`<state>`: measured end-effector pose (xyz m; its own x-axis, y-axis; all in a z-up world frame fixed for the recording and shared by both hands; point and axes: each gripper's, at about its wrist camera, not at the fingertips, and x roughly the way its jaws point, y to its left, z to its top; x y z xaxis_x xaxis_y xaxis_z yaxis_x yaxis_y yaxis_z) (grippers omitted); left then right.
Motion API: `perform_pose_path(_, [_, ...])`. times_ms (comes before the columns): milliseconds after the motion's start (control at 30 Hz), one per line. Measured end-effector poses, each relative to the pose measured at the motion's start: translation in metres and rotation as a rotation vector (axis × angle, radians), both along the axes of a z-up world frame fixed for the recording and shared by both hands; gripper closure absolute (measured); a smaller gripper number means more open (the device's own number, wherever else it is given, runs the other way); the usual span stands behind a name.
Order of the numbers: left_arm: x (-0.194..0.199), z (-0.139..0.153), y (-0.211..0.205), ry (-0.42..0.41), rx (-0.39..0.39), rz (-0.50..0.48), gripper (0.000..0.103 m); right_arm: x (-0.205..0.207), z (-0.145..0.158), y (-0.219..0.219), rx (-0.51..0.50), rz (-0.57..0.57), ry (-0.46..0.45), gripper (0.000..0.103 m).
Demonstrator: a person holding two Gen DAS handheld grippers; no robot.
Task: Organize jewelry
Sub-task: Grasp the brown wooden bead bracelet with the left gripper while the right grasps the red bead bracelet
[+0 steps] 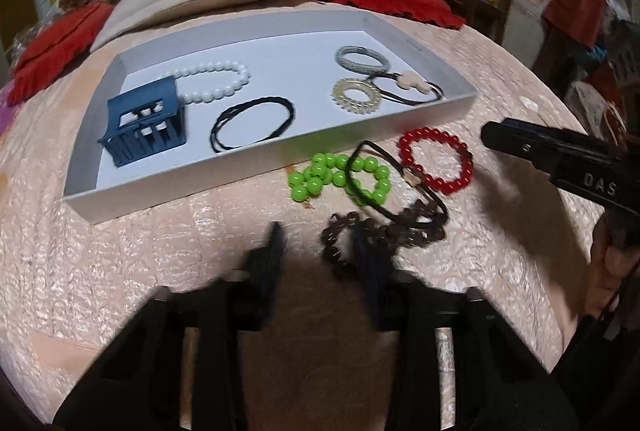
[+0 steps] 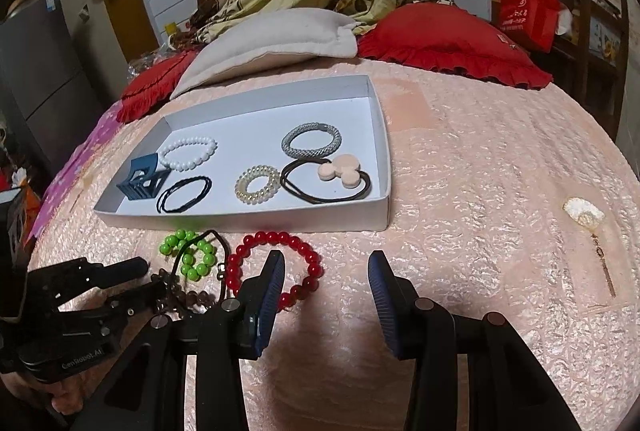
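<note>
Jaws of both grippers spread; red bead bracelet (image 2: pixel 275 267) lies beside right gripper (image 2: pixel 326 263) left finger

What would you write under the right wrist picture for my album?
Open right gripper hovers by the red bead bracelet, beside a white tray of jewelry.

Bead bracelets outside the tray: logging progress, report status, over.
Left gripper and right gripper open, empty. Green, red and brown bracelets on bedspread, outside white tray. Black hair tie tangled across all three.
</note>
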<state>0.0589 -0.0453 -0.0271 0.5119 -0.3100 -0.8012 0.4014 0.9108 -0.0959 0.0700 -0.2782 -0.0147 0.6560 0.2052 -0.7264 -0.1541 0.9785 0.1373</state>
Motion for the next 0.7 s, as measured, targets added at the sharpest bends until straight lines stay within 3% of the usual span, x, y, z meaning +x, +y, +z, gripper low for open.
perform_pose_path(100, [-0.007,-0.001,-0.005,-0.027,0.04,-0.038,0.096,-0.002,-0.003,0.0,0.004,0.028,0.015,0.062])
perform_pose_path(467, [0.008,0.022,0.027,-0.013,-0.019,0.051,0.096,0.008,-0.014,0.017,-0.059,0.112,0.026,0.063])
perform_pose_path(700, [0.013,0.029,0.046,-0.022,-0.036,0.11,0.096,0.019,-0.025,0.03,-0.128,0.134,0.042,0.08])
